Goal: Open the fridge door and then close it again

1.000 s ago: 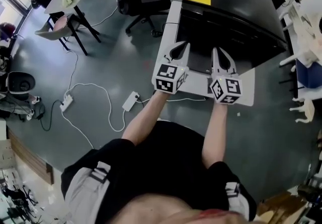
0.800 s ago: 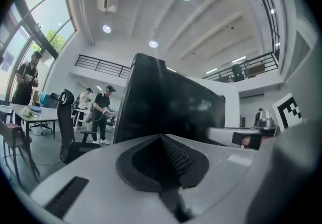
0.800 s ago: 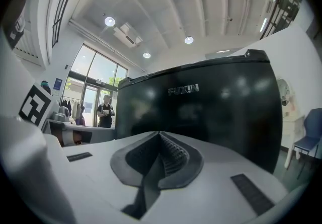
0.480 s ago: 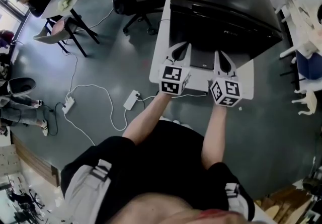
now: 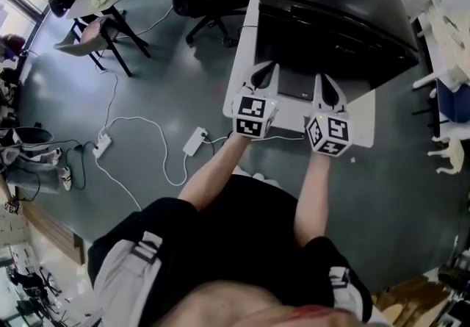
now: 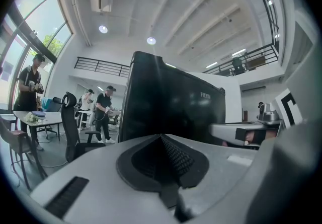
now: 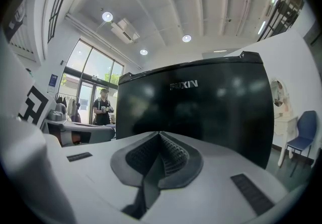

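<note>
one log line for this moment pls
fridge: door closed | left gripper: shut, empty, pointing at door | right gripper: shut, empty, pointing at door | contact: none seen

The fridge (image 5: 330,9) stands before the left tool (image 5: 264,68) and right tool (image 5: 324,80).

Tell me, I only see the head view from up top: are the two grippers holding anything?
Observer: No. The left gripper has its fingers shut together on nothing, and so does the right gripper.
Operator: Does the fridge have writing on its front?
Observer: Yes. The right gripper view shows the word FUXIN near the top of the black door.
Operator: Is anybody standing past it?
Observer: A person in a black shirt stands off to the left, by the tall windows.
</note>
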Available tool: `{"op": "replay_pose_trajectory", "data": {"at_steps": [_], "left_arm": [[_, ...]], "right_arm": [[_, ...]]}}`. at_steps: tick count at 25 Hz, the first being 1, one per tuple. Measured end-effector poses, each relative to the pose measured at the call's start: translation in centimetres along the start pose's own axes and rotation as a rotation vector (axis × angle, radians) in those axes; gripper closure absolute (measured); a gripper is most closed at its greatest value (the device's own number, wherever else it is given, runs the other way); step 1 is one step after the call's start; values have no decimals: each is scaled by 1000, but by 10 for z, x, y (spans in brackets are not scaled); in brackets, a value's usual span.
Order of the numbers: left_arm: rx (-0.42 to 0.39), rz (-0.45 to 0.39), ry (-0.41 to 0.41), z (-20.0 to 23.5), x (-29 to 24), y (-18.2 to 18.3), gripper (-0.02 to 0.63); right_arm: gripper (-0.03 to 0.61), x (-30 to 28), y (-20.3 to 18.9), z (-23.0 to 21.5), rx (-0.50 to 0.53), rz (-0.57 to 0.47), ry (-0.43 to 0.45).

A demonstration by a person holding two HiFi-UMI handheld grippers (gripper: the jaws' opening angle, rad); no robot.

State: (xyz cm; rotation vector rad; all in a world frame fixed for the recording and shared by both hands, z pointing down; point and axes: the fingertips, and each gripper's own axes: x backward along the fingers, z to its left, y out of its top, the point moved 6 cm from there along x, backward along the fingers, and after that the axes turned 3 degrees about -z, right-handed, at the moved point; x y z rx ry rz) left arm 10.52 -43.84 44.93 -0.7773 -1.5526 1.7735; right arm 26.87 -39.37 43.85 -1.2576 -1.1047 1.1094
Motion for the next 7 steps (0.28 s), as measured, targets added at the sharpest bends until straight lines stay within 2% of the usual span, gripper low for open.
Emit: {"op": "replay_pose_trajectory", "data": {"at_steps": [7], "left_arm": [[-7,-14,0,10,5,4,615]], "right_arm": [[584,0,-5,7,14,31,-7]]}}
